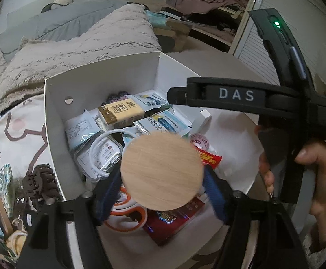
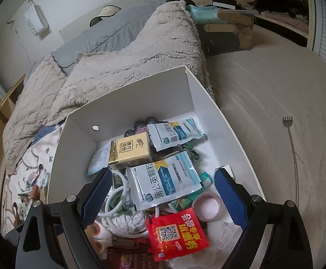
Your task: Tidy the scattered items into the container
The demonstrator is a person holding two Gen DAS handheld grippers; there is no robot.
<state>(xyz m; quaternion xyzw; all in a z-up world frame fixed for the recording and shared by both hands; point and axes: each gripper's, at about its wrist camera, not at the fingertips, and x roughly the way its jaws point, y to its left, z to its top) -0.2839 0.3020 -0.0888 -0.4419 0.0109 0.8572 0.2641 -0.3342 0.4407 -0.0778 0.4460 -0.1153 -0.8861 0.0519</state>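
A white cardboard box (image 1: 57, 121) stands on the bed, holding several items: a yellow tissue pack (image 2: 129, 152), white sachets (image 2: 163, 183), a tape roll (image 2: 207, 206), a red packet (image 2: 177, 235) and orange-handled scissors (image 1: 127, 215). A round wooden disc (image 1: 163, 168) hangs over the box between the blue pads of my left gripper (image 1: 163, 192). Its edges are blurred while the pads are sharp, so it looks loose and the jaws stand open. My right gripper (image 2: 163, 190) is wide open above the box, holding nothing.
A brown hair claw (image 1: 40, 181) and a heap of small items (image 1: 1, 213) lie on the patterned sheet left of the box. A metal back scratcher (image 2: 294, 157) lies on the beige bed to the right. A fluffy blanket (image 2: 129, 56) rises behind the box.
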